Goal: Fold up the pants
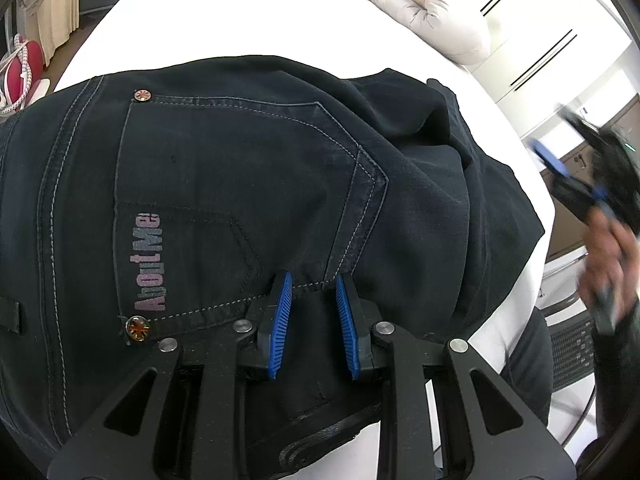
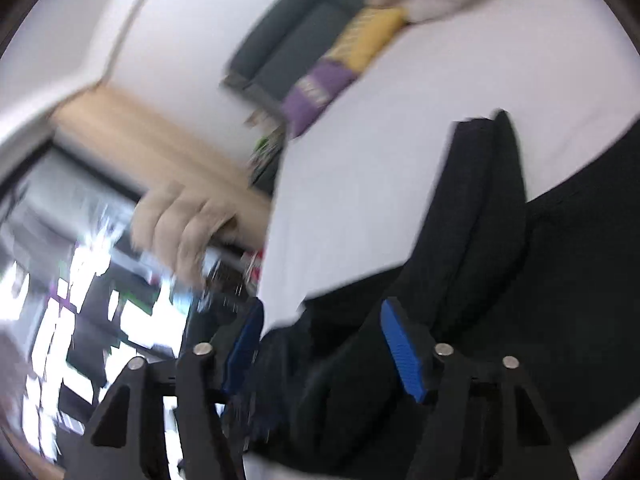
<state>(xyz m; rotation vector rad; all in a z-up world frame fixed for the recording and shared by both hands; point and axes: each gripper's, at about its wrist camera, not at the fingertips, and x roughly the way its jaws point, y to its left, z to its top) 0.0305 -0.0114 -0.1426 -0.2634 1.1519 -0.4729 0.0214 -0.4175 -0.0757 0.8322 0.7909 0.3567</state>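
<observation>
The dark pants (image 1: 248,184) lie on a white bed (image 1: 224,20), filling the middle of the left wrist view, back pocket up, with "AboutMe" (image 1: 147,262) printed in pinkish letters along the pocket's lower left edge and a copper rivet (image 1: 138,327) just below it. The left gripper (image 1: 313,286) at bottom centre has its blue fingers close together with a fold of the dark cloth between them at the pocket seam, pinching it. Only this view shows the lettering, and the right gripper (image 1: 560,164) blurred at the right edge in a hand (image 1: 612,256). The right wrist view is smeared: its fingers (image 2: 402,350) stand well apart, with dark cloth (image 2: 480,240) lying loose behind them. It alone shows a grey drawer unit (image 2: 288,52) and yellow and purple cloth (image 2: 344,60) at the upper centre. A pale quilt (image 1: 424,4) lies at the top of the left wrist view.
</observation>
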